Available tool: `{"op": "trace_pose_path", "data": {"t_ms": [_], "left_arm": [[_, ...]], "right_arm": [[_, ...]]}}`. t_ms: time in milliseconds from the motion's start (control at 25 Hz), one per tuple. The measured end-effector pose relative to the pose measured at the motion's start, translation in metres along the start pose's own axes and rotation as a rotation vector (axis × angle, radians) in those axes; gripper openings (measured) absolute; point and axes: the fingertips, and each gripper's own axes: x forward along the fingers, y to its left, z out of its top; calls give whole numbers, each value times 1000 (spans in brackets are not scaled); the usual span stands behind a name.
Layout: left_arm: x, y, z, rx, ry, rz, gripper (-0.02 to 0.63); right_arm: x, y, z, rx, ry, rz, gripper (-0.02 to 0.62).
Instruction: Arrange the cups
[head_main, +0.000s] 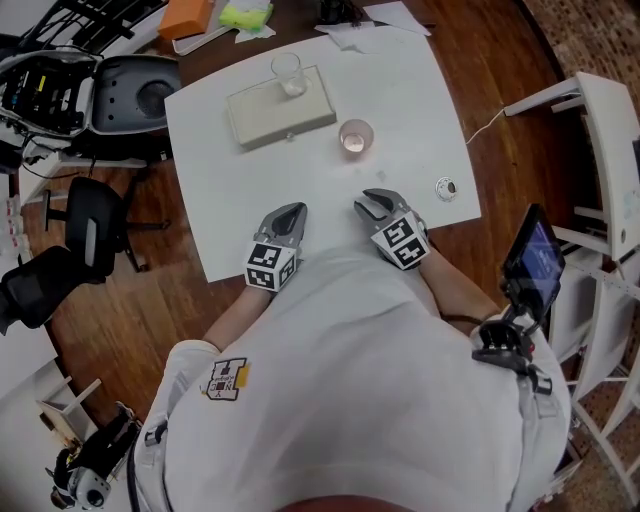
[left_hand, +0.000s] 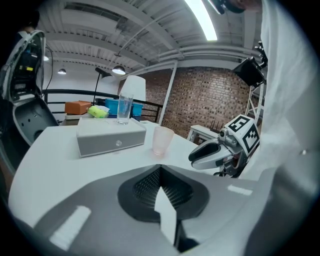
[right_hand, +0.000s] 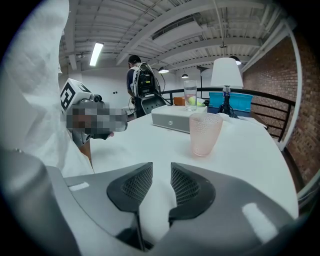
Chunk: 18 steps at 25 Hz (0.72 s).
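Note:
A pink textured cup (head_main: 355, 137) stands upright on the white table (head_main: 230, 200), a little past both grippers. A clear glass (head_main: 288, 74) stands on a flat beige box (head_main: 278, 108) farther back. My left gripper (head_main: 288, 218) rests near the table's front edge with its jaws shut on nothing. My right gripper (head_main: 376, 205) sits beside it, jaws a little apart and empty. In the left gripper view the pink cup (left_hand: 162, 140) is ahead to the right of the box (left_hand: 111, 136). From the right gripper (right_hand: 161, 182) the pink cup (right_hand: 205, 133) stands close ahead, with the clear glass (right_hand: 190, 95) behind.
A small round item (head_main: 446, 188) lies near the table's right edge. Papers (head_main: 368, 32) lie at the far edge. Black office chairs (head_main: 130, 95) stand to the left. A screen on a mount (head_main: 533, 262) and white shelving (head_main: 610, 150) are at the right.

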Motion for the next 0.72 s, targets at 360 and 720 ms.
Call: {"op": "trace_pose_path", "data": {"t_ms": [360, 720], "left_arm": [[5, -5, 6, 18, -17, -5, 0], [18, -11, 12, 81, -4, -5, 0]], "right_arm": [[-2, -7, 0, 16, -13, -23, 110], [-11, -20, -6, 45, -25, -62, 110]]}}
